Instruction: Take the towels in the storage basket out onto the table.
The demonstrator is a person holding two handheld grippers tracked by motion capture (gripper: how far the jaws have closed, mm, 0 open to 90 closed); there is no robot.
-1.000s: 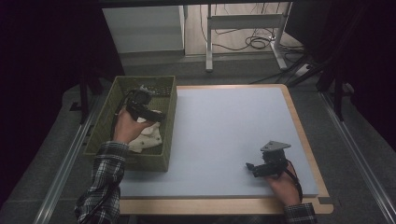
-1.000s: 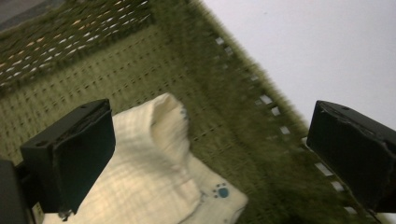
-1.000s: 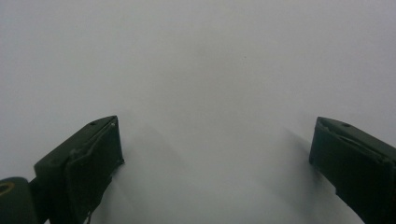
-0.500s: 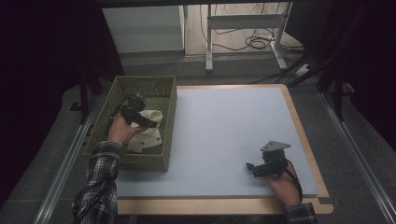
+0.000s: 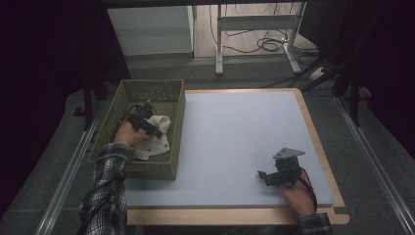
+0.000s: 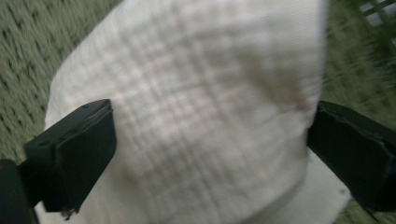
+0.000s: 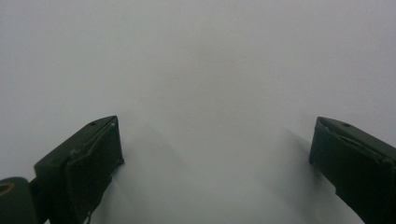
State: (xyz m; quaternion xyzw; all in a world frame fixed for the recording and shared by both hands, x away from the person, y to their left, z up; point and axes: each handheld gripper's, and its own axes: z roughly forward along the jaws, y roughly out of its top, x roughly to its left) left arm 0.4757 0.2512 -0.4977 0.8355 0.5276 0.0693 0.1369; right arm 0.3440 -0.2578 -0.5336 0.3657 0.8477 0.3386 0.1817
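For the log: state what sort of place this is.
Probably a lab or workshop set up for recording. A pale work table has a green basket holding a white cloth, dark curtains hang around it, and cables trail across the floor.

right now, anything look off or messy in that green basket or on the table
Nothing stands out. The white cloth lies crumpled in the green basket, and the open left gripper straddles a fold of it. The right gripper rests open on the table.
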